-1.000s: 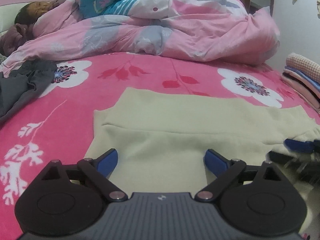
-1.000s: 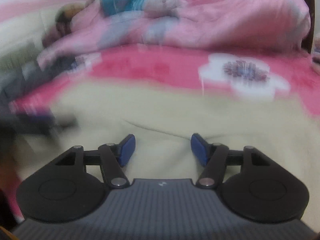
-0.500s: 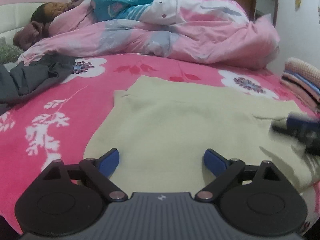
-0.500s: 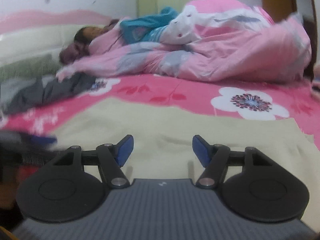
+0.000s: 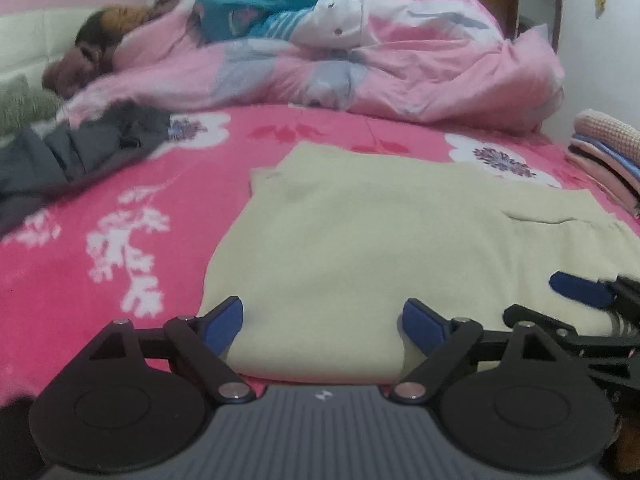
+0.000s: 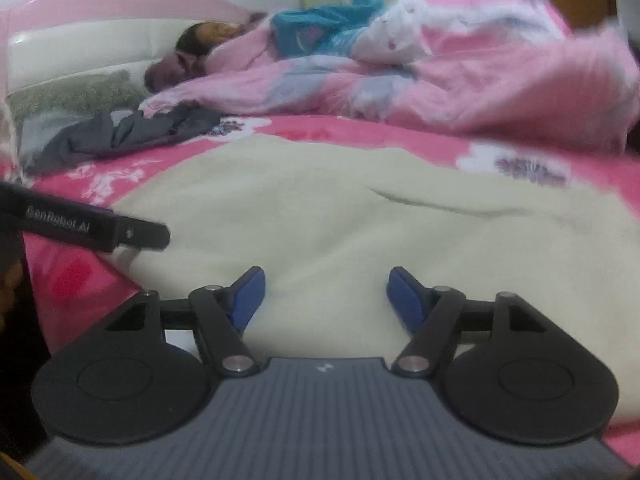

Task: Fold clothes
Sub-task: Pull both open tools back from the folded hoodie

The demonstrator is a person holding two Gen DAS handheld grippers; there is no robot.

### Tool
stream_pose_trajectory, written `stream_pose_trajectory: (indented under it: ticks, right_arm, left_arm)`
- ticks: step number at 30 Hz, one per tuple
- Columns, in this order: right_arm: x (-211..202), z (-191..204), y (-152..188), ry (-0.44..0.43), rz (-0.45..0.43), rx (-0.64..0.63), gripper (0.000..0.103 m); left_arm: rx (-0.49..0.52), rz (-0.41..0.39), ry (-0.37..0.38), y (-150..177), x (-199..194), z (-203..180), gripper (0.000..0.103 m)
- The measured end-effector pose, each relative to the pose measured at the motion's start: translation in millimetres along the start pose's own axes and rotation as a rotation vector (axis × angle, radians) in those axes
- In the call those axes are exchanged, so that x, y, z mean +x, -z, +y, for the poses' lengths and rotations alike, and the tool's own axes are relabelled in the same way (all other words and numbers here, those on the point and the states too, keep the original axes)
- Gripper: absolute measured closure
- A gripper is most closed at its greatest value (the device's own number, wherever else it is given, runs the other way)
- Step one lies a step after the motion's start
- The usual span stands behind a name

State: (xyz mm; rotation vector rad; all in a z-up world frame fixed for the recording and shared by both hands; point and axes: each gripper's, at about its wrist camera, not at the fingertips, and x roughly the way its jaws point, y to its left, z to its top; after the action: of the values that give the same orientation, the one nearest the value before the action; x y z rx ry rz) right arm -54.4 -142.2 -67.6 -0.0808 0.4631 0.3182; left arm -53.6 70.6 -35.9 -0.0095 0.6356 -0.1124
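A cream garment (image 5: 360, 240) lies spread flat on the bed (image 5: 100, 240), over a pink sheet printed with white flowers. The left gripper (image 5: 322, 322) hangs over its near edge with jaws wide apart — they have just been closing a little, and only flat cloth lies under the gap, with nothing gripped. The right gripper (image 6: 324, 292) hovers over the same garment, jaws parted somewhat less and holding nothing. In the left wrist view the right gripper shows at the right edge, just beside the left one. A grey garment (image 5: 72, 152) lies crumpled to the left, well apart from the cream one. A stack of folded clothes (image 5: 608, 156) sits at the right edge of the bed. Behind, a pink duvet (image 5: 400, 72) is heaped across the bed — a person (image 5: 92, 52) lies under it.
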Motion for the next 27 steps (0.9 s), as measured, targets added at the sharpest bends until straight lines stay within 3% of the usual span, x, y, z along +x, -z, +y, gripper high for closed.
stream_pose_trajectory:
  ticks: [5,6,8,11,14,19,20,22,25,27]
  right_arm:
    - [-22,8,-24,-0.014,-0.068,-0.003,0.036]
    - [-19,11,-20,-0.011,-0.063,-0.021,0.036]
    - [3,10,0,-0.03,0.038,0.003,0.035]
    - [6,12,0,-0.014,0.032,-0.013,0.035]
    - [-5,11,-21,-0.033,0.02,0.054,0.036]
    - [-5,31,-23,-0.073,-0.027,0.006,0.036]
    - [3,34,-14,-0.078,0.019,0.007,0.035]
    - [12,36,4,-0.068,0.03,0.009,0.035]
    - [4,40,-19,-0.069,0.059,0.038,0.037]
    - [-10,49,-35,-0.127,-0.019,0.011,0.041]
  left_arm:
    - [-0.017,-0.042,-0.019,-2,-17,10,0.014]
    - [-0.039,-0.017,-0.031,1,-13,15,0.014]
    - [-0.097,0.024,-0.015,6,-5,27,0.014]
    - [-0.15,0.037,0.008,7,-3,38,0.015]
    - [-0.11,-0.012,-0.017,3,-15,36,0.015]
    - [-0.102,-0.005,-0.091,6,-15,46,0.015]
    - [-0.11,0.005,-0.103,7,-13,49,0.015]
    - [-0.132,0.008,-0.106,7,-12,59,0.015]
    - [-0.128,-0.015,-0.133,6,-15,66,0.015]
    - [-0.125,-0.033,-0.169,4,-18,71,0.017]
